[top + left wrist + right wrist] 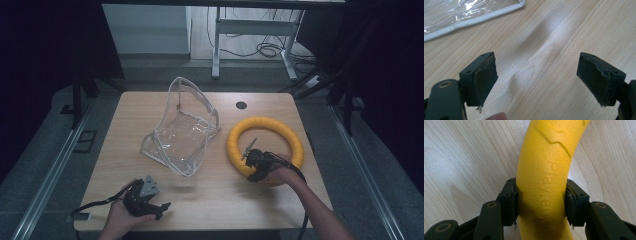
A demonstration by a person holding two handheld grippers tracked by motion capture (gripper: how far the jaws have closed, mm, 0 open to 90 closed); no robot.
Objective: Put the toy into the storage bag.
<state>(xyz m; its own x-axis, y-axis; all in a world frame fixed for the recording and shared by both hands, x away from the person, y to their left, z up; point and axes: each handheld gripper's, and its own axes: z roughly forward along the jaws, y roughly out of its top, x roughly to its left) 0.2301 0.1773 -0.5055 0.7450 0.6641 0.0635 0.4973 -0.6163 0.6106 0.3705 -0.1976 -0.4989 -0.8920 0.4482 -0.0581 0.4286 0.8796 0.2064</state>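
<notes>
Two grippers work the table point(210, 200): the right gripper point(541, 202) clamps the yellow ring point(265, 145) (embossed lettering runs along it), just right of the clear bag point(182, 132); the left gripper point(536, 77) hovers gaping below the bag.

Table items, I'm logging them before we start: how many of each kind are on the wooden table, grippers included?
Yellow ring: 1, clamped by the right gripper
Clear plastic bag: 1
Handheld grippers: 2, the right one and the left gripper, open over bare wood
Total: 4
</notes>
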